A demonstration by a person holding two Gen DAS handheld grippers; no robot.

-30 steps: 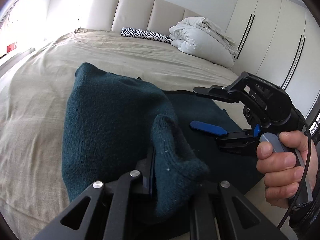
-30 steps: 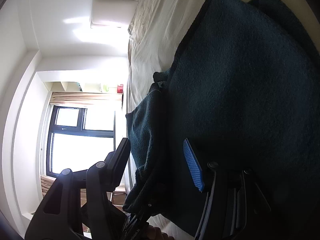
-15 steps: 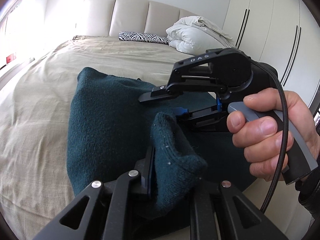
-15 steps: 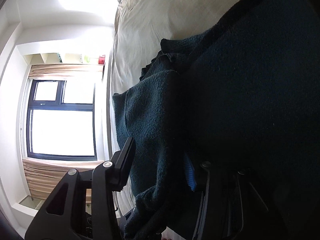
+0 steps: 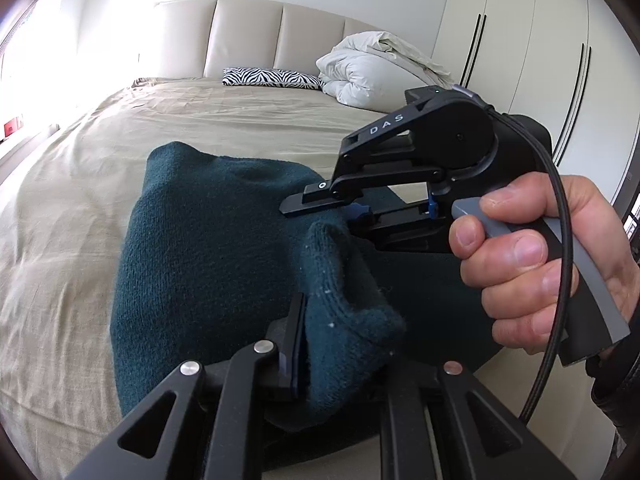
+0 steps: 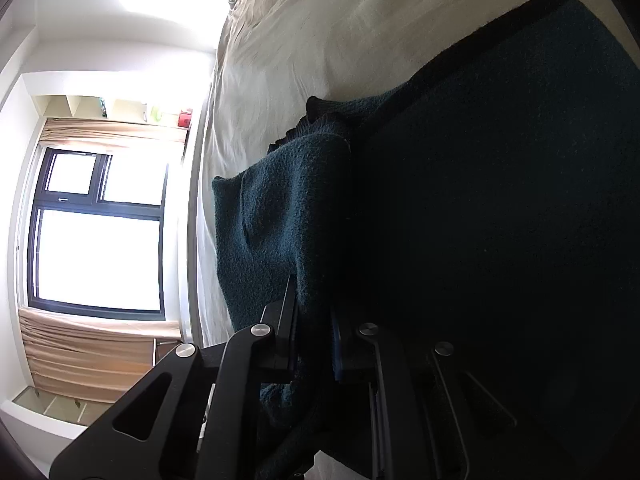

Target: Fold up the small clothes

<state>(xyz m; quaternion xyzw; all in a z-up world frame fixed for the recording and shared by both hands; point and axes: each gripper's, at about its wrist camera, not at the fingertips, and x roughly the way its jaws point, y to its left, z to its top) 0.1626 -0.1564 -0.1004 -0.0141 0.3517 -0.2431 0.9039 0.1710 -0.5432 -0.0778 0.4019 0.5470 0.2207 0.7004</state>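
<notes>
Left wrist view: dark teal knit garment (image 5: 208, 248) on beige bed sheet (image 5: 80, 184), near edge clamped in left gripper (image 5: 320, 344); right gripper (image 5: 320, 208) closing on adjacent fold. Best lifted evenly, both corners level, before folding over.

The dark teal sweater (image 5: 208, 240) is a nubbly, matt knit with a ribbed cuff and a few pale lint specks. It lies on a beige bedsheet (image 5: 120, 140) of smooth, faintly creased cloth. Beyond the sweater, the headboard (image 5: 248, 40) looks like padded cream leather with a soft sheen, and the zebra-print pillow (image 5: 272, 77) and puffy white duvet (image 5: 372, 68) are soft fabric. The right gripper (image 5: 320, 210) is matt black plastic with a grey rubbery trigger; the left gripper (image 5: 316, 340) shows shiny metal rivets. The wardrobe doors (image 5: 520, 40) are smooth and satin.
</notes>
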